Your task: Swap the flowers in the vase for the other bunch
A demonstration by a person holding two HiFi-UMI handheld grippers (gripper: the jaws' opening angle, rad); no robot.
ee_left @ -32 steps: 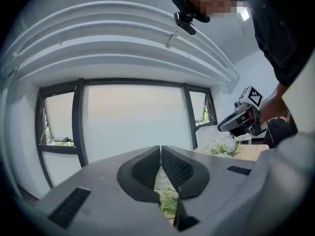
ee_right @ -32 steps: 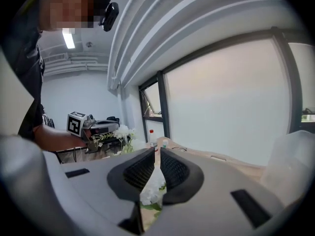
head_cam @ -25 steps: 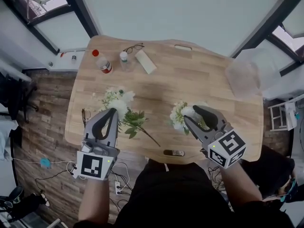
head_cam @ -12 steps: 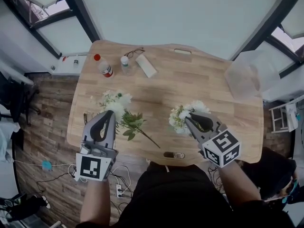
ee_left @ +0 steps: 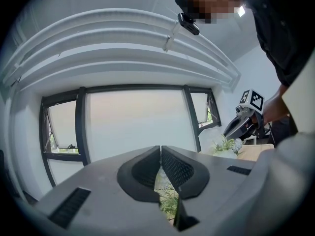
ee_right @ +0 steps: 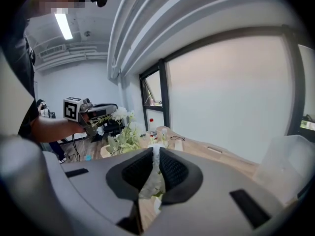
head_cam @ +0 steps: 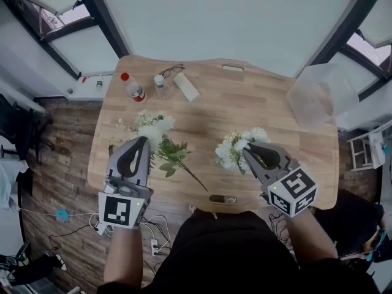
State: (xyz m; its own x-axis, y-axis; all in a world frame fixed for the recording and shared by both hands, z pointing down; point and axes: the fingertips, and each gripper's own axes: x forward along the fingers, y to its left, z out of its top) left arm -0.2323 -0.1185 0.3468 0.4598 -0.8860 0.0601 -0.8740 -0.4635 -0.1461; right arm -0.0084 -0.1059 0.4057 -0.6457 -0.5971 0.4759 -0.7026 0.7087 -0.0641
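Note:
My left gripper (head_cam: 144, 141) is shut on a bunch of white flowers with green leaves (head_cam: 158, 128), whose long stem slants toward the table's front edge. In the left gripper view a green stem sits between the nearly touching pads (ee_left: 174, 168). My right gripper (head_cam: 248, 149) has just been closing on the second white bunch (head_cam: 233, 149) at the table's middle right. In the right gripper view, pale stems and blooms are pinched between its pads (ee_right: 170, 171). The vase is hidden under that bunch and the gripper.
On the wooden table (head_cam: 208, 112), a red-capped bottle (head_cam: 133, 89), a small clear bottle (head_cam: 160, 83), glasses (head_cam: 173, 70) and a white box (head_cam: 187, 86) lie at the far left. A clear plastic container (head_cam: 318, 94) stands far right. A small dark object (head_cam: 222, 198) lies at the front edge.
The right gripper's jaws, wide open around the bunch a second ago, have closed onto it. The left gripper and its bunch have hardly moved.

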